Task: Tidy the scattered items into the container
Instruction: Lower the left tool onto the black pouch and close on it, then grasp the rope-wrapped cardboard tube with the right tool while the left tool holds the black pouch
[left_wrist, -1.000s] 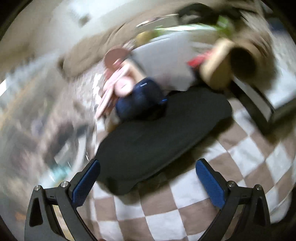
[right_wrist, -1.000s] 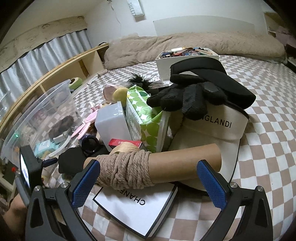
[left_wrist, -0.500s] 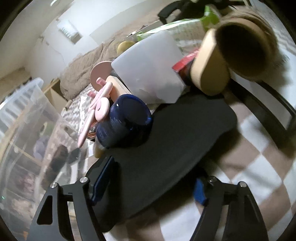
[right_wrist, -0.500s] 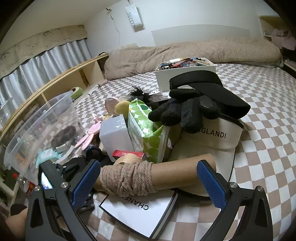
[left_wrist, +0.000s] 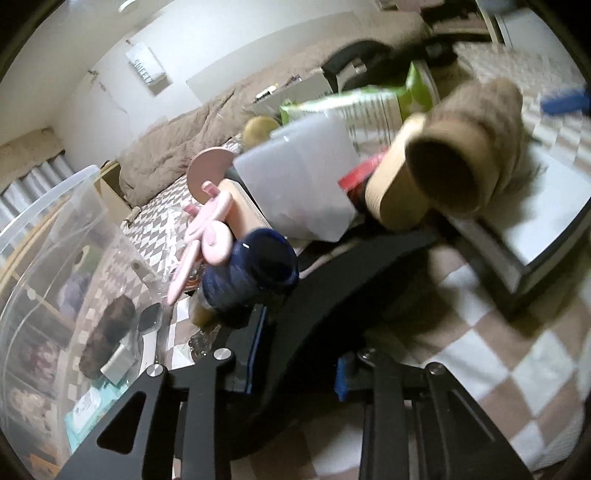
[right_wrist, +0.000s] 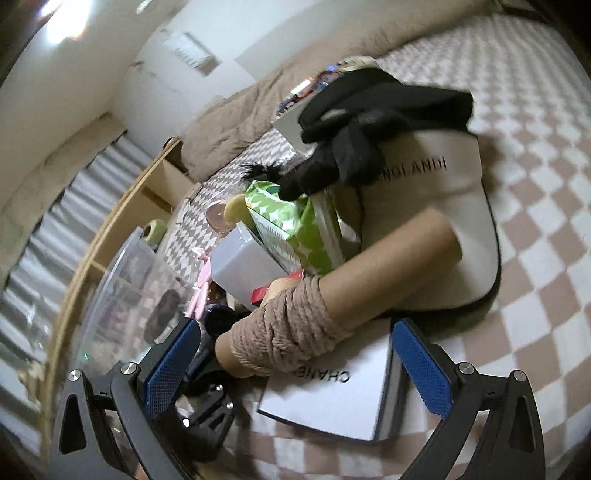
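My left gripper (left_wrist: 301, 354) is shut on a flat black pad (left_wrist: 332, 295) that lies on the checkered bed cover. A dark blue jar (left_wrist: 255, 275) rests at its far edge, beside pink scissors (left_wrist: 207, 236). The clear plastic container (left_wrist: 48, 295) stands at the left with several items inside. My right gripper (right_wrist: 295, 358) is open, its blue pads on either side of a cardboard tube wound with rope (right_wrist: 332, 295), also in the left wrist view (left_wrist: 450, 166). The tube lies on a white Chanel box (right_wrist: 332, 398).
The pile holds a translucent white box (left_wrist: 303, 184), a green dotted packet (right_wrist: 295, 229), a cream visor (right_wrist: 428, 206) with black gloves (right_wrist: 354, 122) on it, and a pink round mirror (left_wrist: 210, 170). A wooden shelf (right_wrist: 110, 221) runs along the left.
My left gripper has closed on the black pad and tilted. My right gripper has rolled left and moved closer around the rope-wound tube.
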